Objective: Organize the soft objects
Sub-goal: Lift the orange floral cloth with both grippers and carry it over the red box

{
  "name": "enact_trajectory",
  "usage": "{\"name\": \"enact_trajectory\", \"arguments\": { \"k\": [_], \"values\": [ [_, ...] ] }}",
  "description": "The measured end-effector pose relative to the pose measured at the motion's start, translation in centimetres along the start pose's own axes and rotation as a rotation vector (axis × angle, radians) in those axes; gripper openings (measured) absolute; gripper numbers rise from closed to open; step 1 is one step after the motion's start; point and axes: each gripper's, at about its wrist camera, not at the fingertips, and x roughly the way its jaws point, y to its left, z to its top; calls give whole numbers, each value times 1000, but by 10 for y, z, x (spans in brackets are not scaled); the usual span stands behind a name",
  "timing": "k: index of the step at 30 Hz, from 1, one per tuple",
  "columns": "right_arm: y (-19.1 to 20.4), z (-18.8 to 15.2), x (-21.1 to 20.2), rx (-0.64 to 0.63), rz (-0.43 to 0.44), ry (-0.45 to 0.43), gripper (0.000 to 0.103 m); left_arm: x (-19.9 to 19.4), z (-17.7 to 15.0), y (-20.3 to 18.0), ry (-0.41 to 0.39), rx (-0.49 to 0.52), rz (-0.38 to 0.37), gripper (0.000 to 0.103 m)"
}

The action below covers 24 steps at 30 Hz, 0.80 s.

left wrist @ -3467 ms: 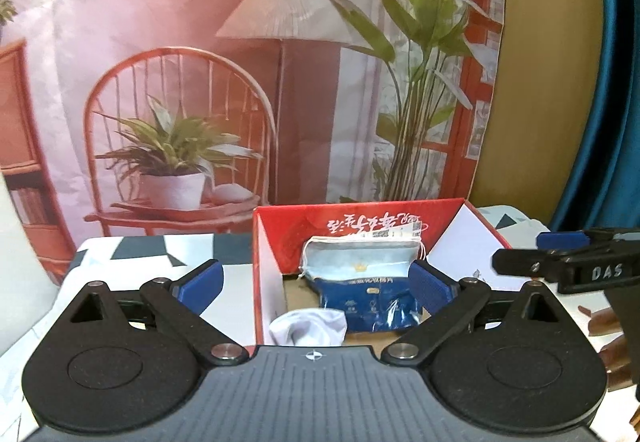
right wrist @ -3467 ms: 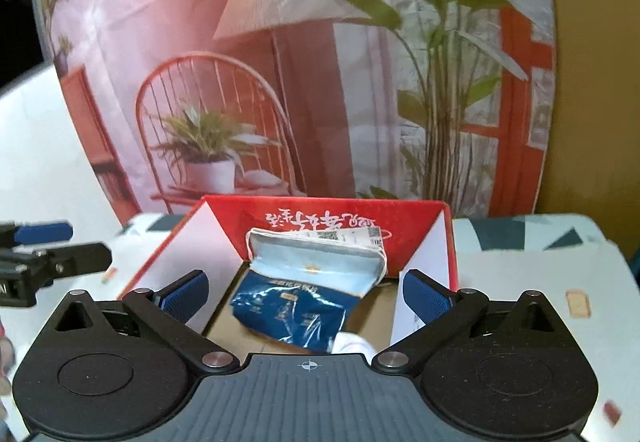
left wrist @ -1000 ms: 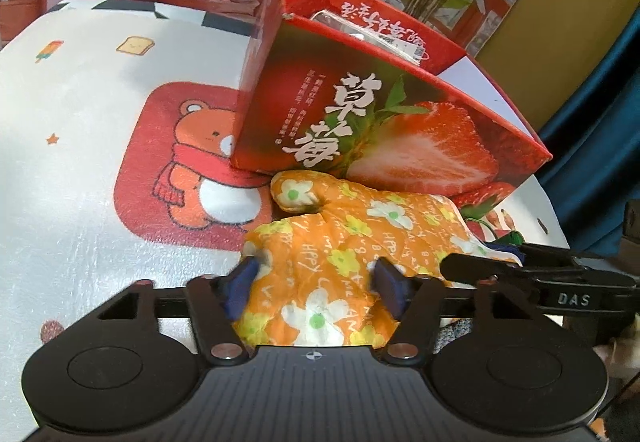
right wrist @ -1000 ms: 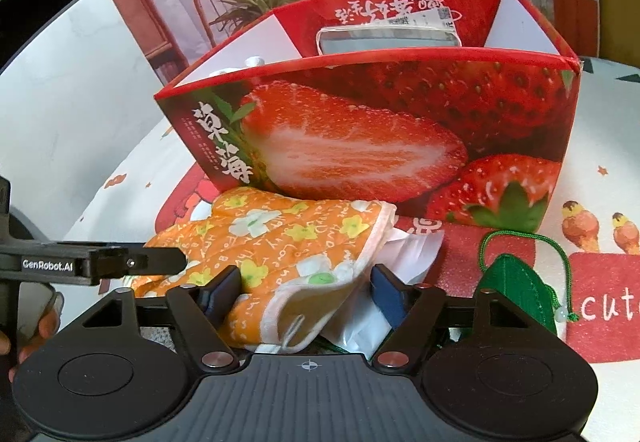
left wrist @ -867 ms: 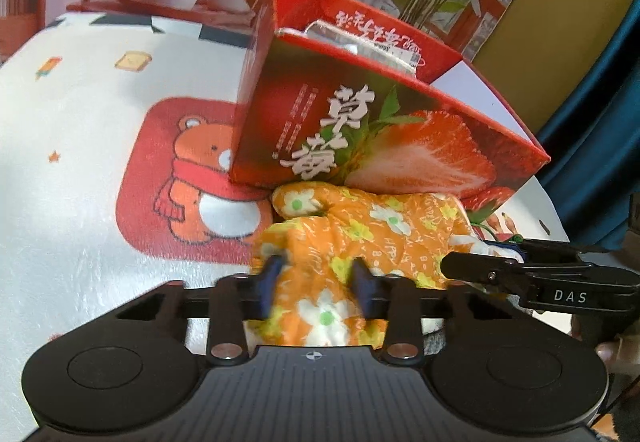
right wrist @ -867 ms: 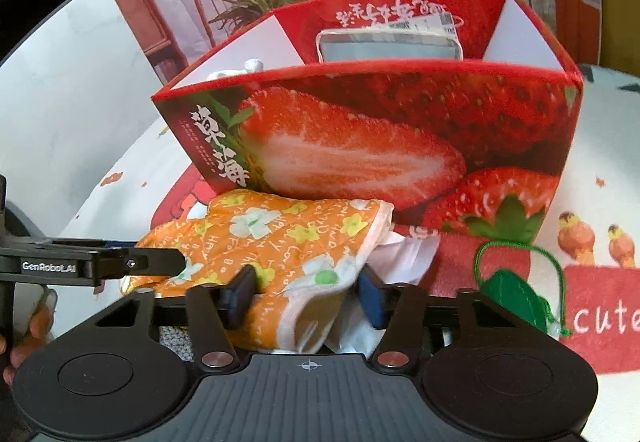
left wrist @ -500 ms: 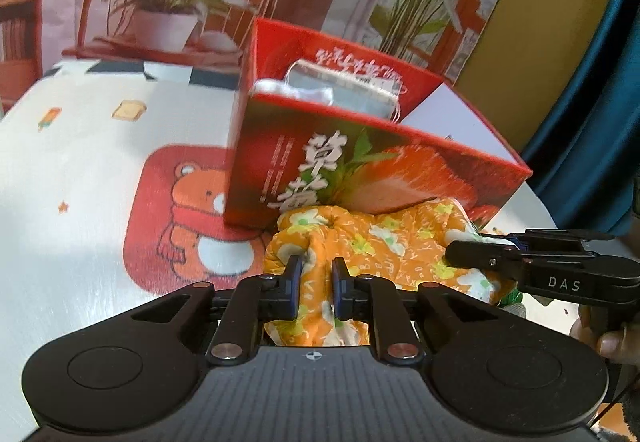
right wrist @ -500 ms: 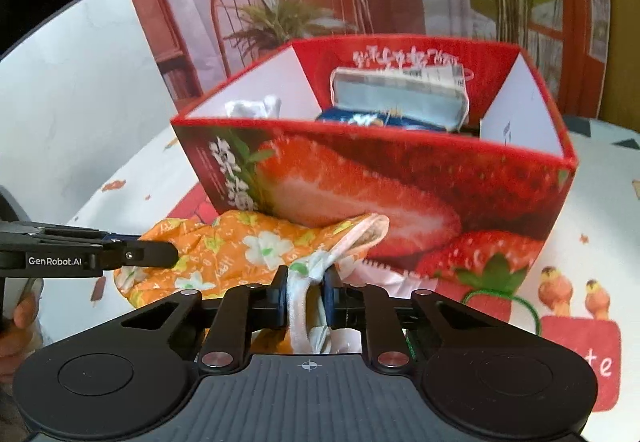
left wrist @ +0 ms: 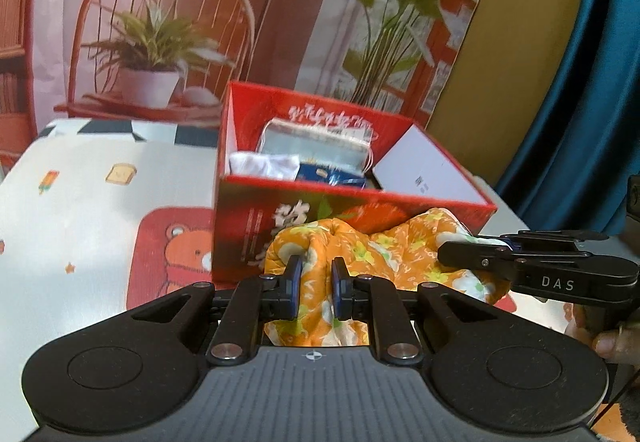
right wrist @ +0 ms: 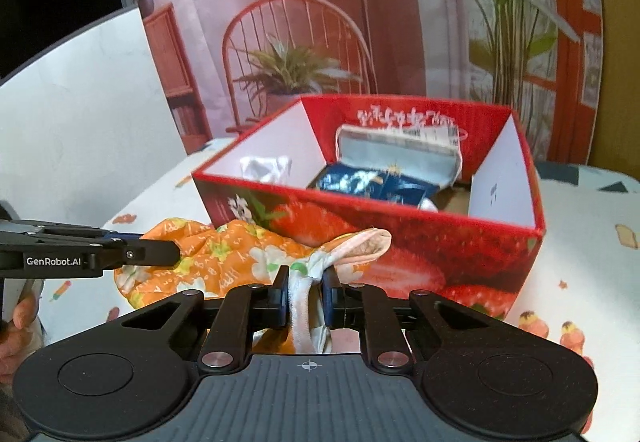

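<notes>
Left gripper [left wrist: 313, 284]: clenched on a bunched fold of the orange floral cloth [left wrist: 384, 254].
Right gripper [right wrist: 305, 292]: clenched on the cloth's pale hemmed edge [right wrist: 348, 246], at the opposite end.
Cloth: slung between the two grippers, in front of the red box [left wrist: 420, 202] and about level with its near rim; whether it touches the front wall I cannot tell.
Box: open top, already holding a white cloth [right wrist: 266, 168], a grey pouch [right wrist: 400, 154] and a blue packet [right wrist: 368, 180].
Risk, snag: the sagging middle may catch the near rim and tip or push the light box.
Risk, slip: the right grip holds only a thin hem, which could pull free.
Risk, overhang: with the box part full, the cloth may drape over the wall.
</notes>
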Motion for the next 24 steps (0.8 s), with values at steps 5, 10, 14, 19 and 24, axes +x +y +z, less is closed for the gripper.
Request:
{"name": "enact_trajectory", "arguments": {
  "k": [5, 10, 14, 19, 24],
  "values": [
    [4, 15, -13, -19, 3, -46, 14, -9, 14, -8, -45, 25, -13, 16],
    [5, 33, -21, -38, 8, -82, 14, -14, 31, -13, -84, 28, -25, 13],
    [4, 46, -22, -58, 5, -98, 14, -11, 45, -19, -104, 51, -32, 13],
    [-1, 61, -20, -59, 5, -111, 14, 0, 57, -18, -105, 39, -38, 12],
    [-12, 72, -11, -66, -9, -118, 13, 14, 64, -13, -103, 19, -38, 11]
  ]
}}
